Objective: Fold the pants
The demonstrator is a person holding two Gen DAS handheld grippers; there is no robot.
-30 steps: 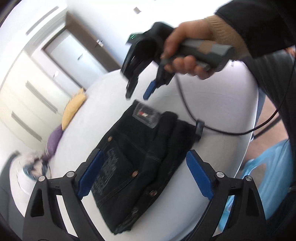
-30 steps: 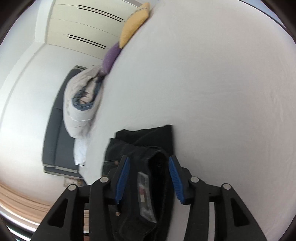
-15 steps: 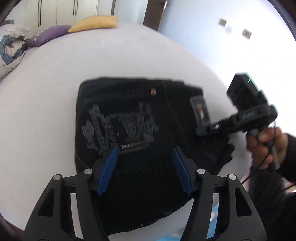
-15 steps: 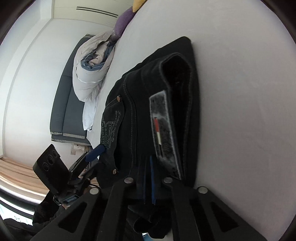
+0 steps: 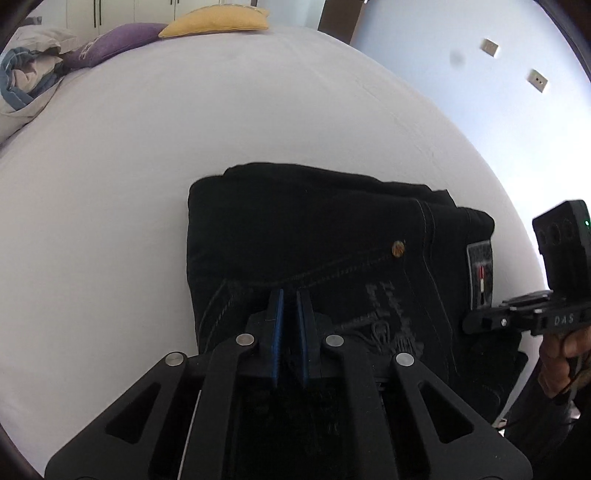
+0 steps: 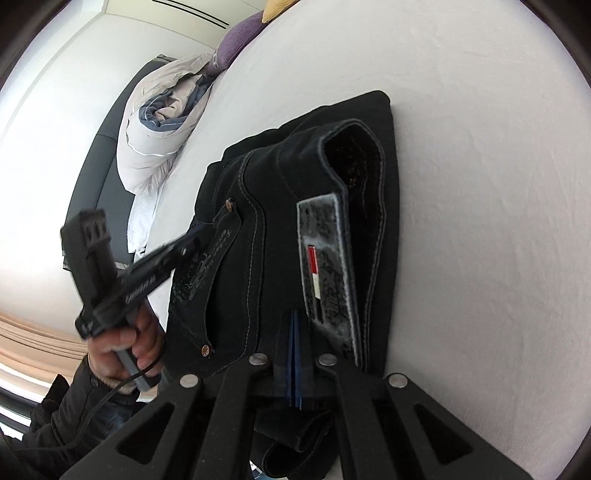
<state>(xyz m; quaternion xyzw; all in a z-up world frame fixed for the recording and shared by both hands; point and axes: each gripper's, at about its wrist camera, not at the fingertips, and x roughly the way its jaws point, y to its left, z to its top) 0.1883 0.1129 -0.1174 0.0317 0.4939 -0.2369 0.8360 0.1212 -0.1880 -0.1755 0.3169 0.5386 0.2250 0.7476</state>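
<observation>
Black jeans lie folded into a compact stack on a white bed; they also show in the right wrist view, with a grey brand patch on the waistband. My left gripper is shut on the near edge of the jeans by the back pocket. My right gripper is shut on the waistband end beside the patch. The right gripper shows at the right edge of the left wrist view, and the left gripper shows in the right wrist view.
A yellow pillow and a purple pillow lie at the far end of the bed. A rumpled duvet is heaped at the far left. A dark sofa stands beyond the bed. A bare wall is at the right.
My left gripper has closed from wide open onto the near edge of the jeans. My right gripper closed on the waistband half a second ago and stays shut.
</observation>
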